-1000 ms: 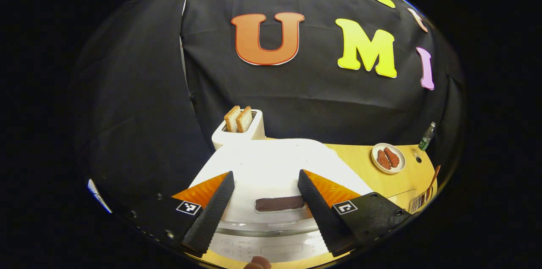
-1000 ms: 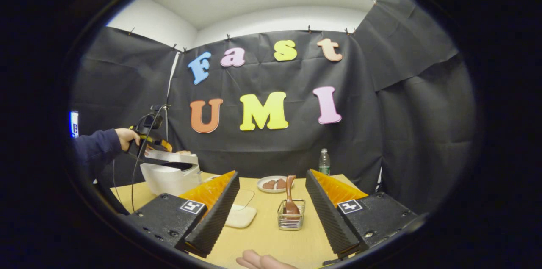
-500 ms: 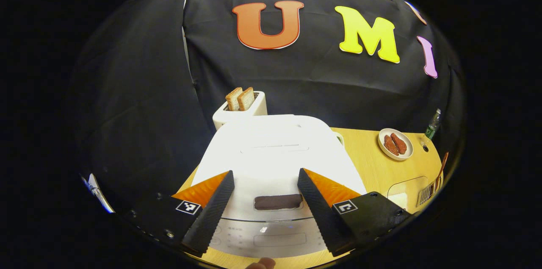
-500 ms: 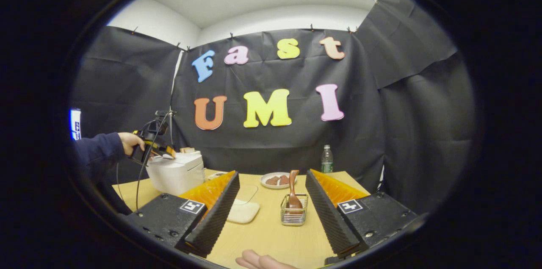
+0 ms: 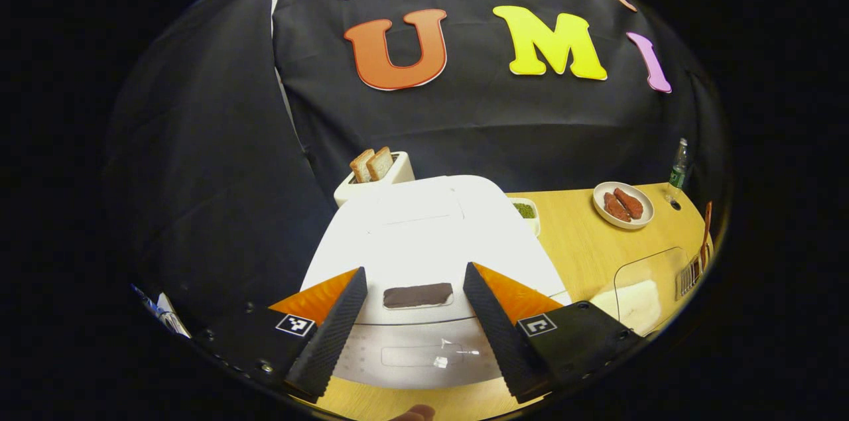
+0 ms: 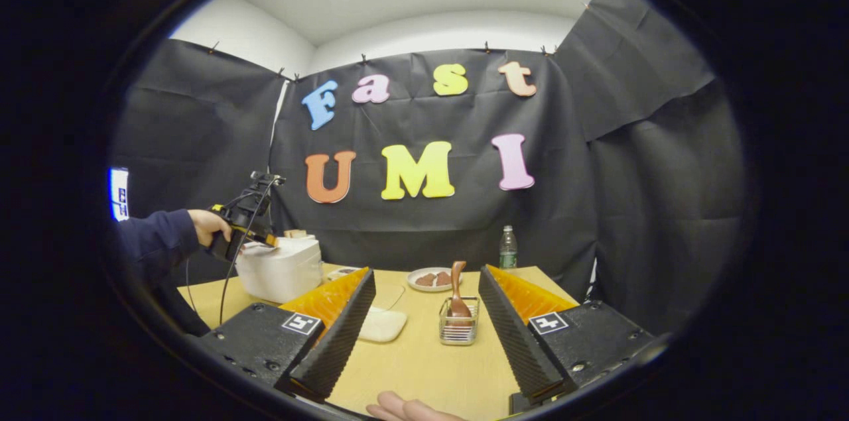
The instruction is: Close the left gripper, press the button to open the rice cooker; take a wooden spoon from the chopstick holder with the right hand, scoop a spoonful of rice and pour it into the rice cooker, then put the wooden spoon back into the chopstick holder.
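Left gripper view: left tongs (image 5: 412, 325) hanging spread wide over white rice cooker (image 5: 424, 235), lid down, dark button (image 5: 418, 295) lying between fingers, untouched. Right gripper view: right tongs (image 6: 424, 335) gaping apart above desk (image 6: 424, 368), wooden spoon (image 6: 456, 288) standing upright beyond in wire chopstick holder (image 6: 456, 330).

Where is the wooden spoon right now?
In the right gripper view the wooden spoon stands upright in the wire chopstick holder mid-table, ahead of the open jaws and in front of the plate.
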Tool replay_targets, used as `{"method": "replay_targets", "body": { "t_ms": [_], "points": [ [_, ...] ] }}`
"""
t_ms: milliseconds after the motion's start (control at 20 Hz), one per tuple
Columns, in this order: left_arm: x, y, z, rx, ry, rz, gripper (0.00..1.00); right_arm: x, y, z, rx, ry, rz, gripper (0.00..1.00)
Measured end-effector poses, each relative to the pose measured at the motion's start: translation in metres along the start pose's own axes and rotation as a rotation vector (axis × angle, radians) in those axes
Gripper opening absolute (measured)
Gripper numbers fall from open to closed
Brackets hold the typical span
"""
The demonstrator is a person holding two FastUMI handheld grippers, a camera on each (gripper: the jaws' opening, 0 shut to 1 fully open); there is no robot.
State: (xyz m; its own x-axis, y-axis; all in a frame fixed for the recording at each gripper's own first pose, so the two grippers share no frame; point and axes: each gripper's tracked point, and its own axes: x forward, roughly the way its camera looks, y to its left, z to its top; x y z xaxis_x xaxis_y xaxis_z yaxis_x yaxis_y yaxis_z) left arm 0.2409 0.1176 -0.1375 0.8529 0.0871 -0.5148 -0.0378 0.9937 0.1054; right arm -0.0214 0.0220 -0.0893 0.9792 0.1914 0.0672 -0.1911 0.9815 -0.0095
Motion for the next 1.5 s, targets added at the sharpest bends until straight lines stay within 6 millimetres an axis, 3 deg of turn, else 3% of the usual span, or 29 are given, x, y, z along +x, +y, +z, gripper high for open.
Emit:
{"method": "replay_targets", "body": {
  "t_ms": [150,450,1000,1200,1500],
  "points": [
    [-0.011,-0.018,-0.006,-0.043,0.028,-0.088,0.96,-0.008,0.001,0.005,-0.017,-0.016,-0.007,0.98],
    [-0.003,0.004,-0.008,-0.12,-0.039,-0.042,0.99,-0.017,0.005,0.006,-0.033,-0.02,0.0,0.99],
    [-0.004,0.004,-0.007,-0.128,-0.088,-0.019,0.99,-0.008,0.005,-0.006,0.019,0.017,0.0,0.99],
    [-0.023,-0.002,-0.007,-0.148,-0.061,-0.045,0.98,-0.009,-0.001,-0.007,0.024,0.018,-0.02,0.99],
    [-0.075,0.002,0.007,-0.232,-0.146,-0.066,0.95,-0.005,-0.002,-0.003,0.015,0.018,-0.045,0.99]
  ]
}}
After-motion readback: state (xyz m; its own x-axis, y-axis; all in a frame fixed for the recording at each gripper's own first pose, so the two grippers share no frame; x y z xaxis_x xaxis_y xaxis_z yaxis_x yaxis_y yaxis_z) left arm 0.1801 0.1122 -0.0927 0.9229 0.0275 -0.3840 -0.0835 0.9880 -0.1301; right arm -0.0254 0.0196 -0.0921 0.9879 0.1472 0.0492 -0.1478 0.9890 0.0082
